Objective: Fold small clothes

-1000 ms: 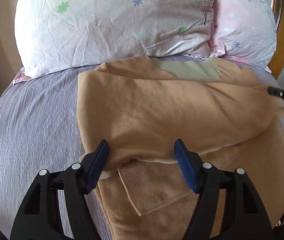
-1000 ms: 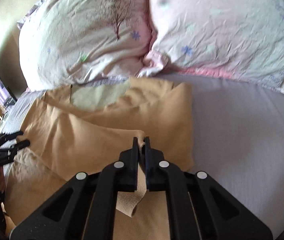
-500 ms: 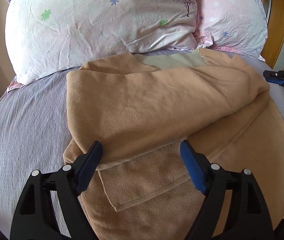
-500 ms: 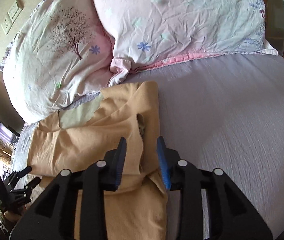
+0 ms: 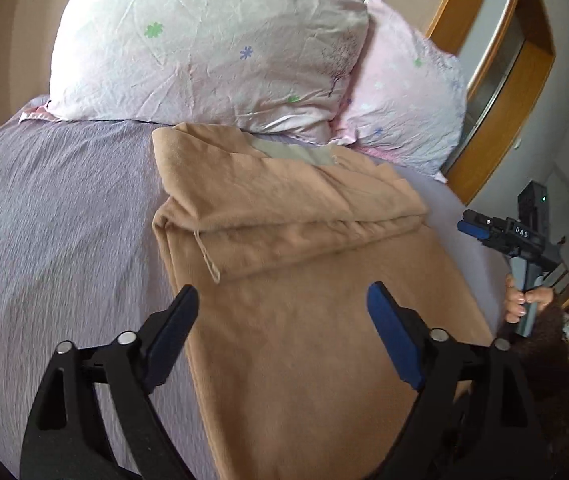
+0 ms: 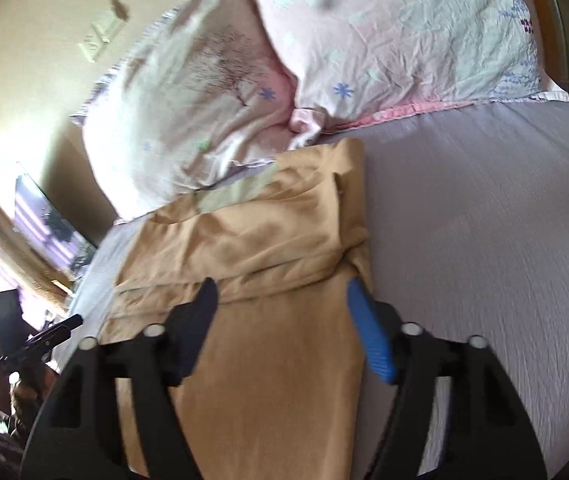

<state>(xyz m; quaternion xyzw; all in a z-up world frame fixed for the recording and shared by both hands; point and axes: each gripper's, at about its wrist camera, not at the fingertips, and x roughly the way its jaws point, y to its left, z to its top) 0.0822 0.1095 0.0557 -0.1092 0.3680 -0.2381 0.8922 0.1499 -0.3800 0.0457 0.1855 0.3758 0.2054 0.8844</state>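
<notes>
A tan fleece garment (image 5: 292,264) lies on the lavender bed sheet (image 5: 56,216), its far part folded back toward me in a thick band. It also shows in the right wrist view (image 6: 260,264). My left gripper (image 5: 284,320) is open and empty, raised above the garment's near part. My right gripper (image 6: 280,312) is open and empty, above the garment's right side near the fold's edge. The right gripper also shows at the right of the left wrist view (image 5: 484,228), off the garment's edge. The left gripper appears small at the left edge of the right wrist view (image 6: 56,330).
Two pale floral pillows (image 5: 212,48) (image 6: 396,32) lie at the head of the bed, just past the garment. A wooden door frame (image 5: 496,112) stands to the right. Bare sheet (image 6: 484,220) lies right of the garment.
My right gripper let go of the garment's edge and opened wide. Both grippers drew back from the folded-over layer, which now rests flat on the garment.
</notes>
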